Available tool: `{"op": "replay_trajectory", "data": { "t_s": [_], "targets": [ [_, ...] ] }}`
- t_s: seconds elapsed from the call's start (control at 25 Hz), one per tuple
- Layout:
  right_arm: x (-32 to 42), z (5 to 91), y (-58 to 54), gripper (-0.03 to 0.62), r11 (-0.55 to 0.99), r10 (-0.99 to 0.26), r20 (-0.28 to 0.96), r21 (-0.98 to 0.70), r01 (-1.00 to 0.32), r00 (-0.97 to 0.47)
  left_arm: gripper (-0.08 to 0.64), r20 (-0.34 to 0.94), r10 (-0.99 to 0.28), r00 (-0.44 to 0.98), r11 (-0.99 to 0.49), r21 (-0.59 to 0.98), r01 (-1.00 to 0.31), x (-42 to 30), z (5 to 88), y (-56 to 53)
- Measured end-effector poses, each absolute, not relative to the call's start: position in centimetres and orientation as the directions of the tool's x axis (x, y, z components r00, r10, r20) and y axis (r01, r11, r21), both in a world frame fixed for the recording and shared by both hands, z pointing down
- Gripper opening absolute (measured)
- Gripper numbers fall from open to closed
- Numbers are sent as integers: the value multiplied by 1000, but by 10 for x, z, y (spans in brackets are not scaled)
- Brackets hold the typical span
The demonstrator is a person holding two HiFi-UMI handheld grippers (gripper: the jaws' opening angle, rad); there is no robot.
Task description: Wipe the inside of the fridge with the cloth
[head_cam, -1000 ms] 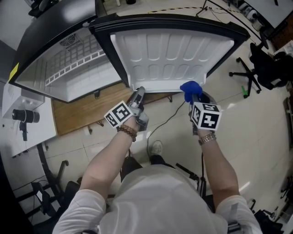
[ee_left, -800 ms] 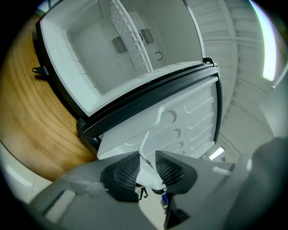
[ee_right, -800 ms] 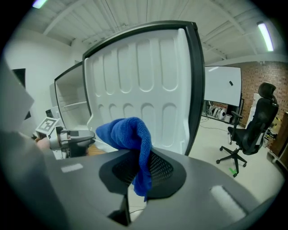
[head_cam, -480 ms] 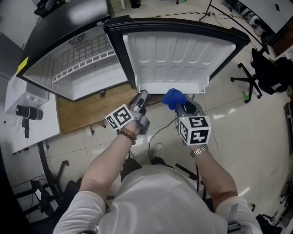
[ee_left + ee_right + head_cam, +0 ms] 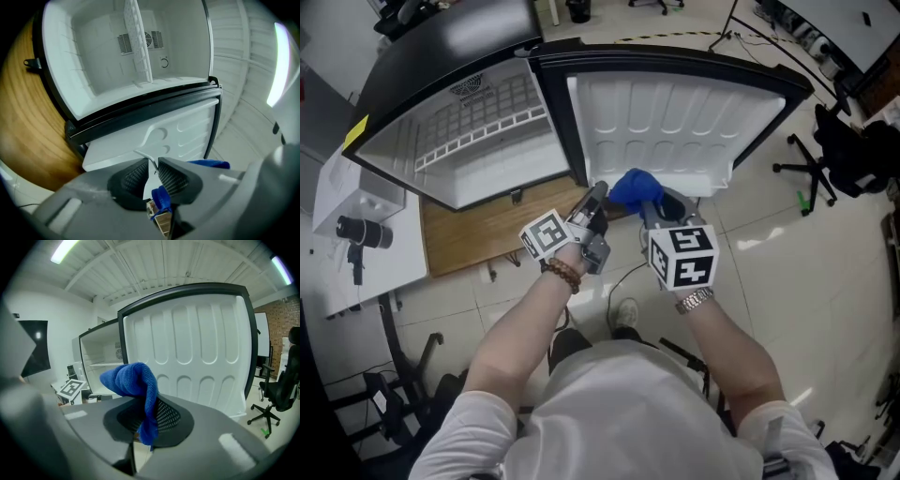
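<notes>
The fridge (image 5: 487,141) stands open, its white inner shelf (image 5: 136,42) bare, its ribbed white door (image 5: 675,112) swung wide. My right gripper (image 5: 649,202) is shut on a blue cloth (image 5: 633,187), which bunches above the pads (image 5: 133,380) in front of the door (image 5: 197,352). My left gripper (image 5: 598,192) sits just left of it, at the door's lower hinge corner. Its jaws have just been closing and stand a narrow gap apart (image 5: 153,166); through the gap shows only the door's edge (image 5: 178,136), and nothing is pinched.
A wooden board (image 5: 478,230) lies under the fridge. A white table with a black camera (image 5: 356,234) stands at the left. A black office chair (image 5: 839,131) is at the right. A cable (image 5: 647,248) runs over the tiled floor near my shoe (image 5: 621,307).
The right gripper has carried the blue cloth leftward, from the door's right side to right beside the left gripper. The left gripper has lifted a little toward the door's corner.
</notes>
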State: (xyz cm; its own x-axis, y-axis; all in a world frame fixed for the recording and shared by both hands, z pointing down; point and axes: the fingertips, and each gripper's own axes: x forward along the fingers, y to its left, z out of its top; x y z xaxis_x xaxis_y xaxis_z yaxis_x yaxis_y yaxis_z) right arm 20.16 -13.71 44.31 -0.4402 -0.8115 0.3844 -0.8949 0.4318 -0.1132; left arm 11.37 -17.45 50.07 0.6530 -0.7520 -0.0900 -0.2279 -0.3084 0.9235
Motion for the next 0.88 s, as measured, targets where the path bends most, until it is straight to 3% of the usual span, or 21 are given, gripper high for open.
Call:
{"op": "replay_trajectory", "data": {
  "t_s": [0.12, 0.28, 0.36, 0.52, 0.72, 0.88],
  "targets": [
    [187, 439, -140, 38, 445, -809, 374, -115, -888, -454, 49, -134, -732, 668, -324, 931, -169, 118, 491, -178],
    [177, 450, -135, 38, 450, -799, 389, -121, -885, -459, 49, -77, -733, 675, -318, 917, -241, 112, 495, -184],
    [177, 461, -132, 38, 440, -793, 409, -127, -889, -451, 49, -119, -719, 684, -325, 929, -180, 117, 489, -184],
    [177, 481, -133, 38, 426, -787, 439, -122, -896, -434, 49, -7, -733, 681, -319, 887, -334, 104, 501, -188],
    [179, 520, -142, 38, 402, -764, 505, -116, -908, -402, 44, -113, -709, 696, -313, 935, -167, 118, 489, -186],
    [176, 540, -159, 38, 393, -746, 538, -121, -912, -393, 43, -26, -723, 690, -302, 911, -282, 108, 499, -187]
  ]
}}
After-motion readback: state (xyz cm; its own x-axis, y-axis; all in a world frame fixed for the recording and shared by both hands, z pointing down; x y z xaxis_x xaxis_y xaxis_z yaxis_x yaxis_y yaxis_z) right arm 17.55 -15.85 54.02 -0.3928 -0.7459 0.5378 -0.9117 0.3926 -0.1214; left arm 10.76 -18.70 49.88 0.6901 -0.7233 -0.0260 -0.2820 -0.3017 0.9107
